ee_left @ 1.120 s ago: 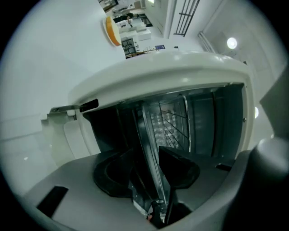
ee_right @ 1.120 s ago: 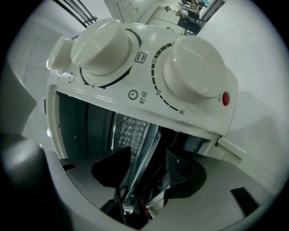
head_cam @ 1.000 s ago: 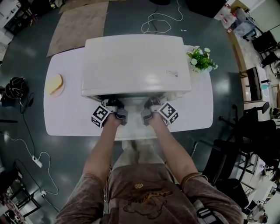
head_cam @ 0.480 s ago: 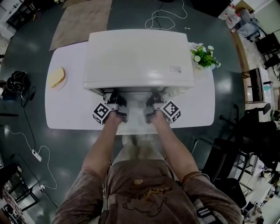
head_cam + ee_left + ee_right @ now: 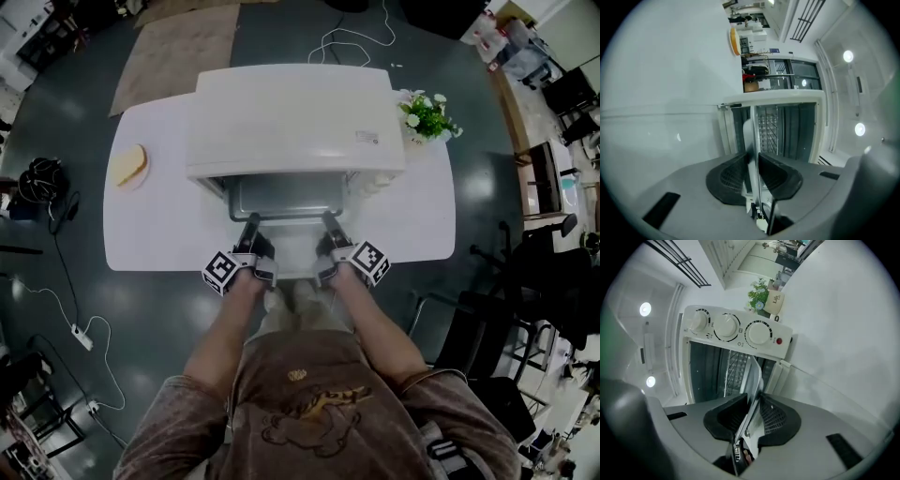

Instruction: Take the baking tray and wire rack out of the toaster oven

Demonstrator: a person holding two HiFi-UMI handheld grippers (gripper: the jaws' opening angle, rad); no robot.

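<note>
Left hand-held gripper, right hand-held gripper: jaws closing, pads pinching front rim of baking tray. Tray now drawn partway out of toaster oven; 1 second ago hidden inside. Only gripper views show wire rack, inside oven. Tray grey, shallow, bare.

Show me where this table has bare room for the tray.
Bare table lies left of the oven, in front of the bread, and right of it, in front of the plant. Directly before the oven it is crowded by the half-drawn tray.
</note>
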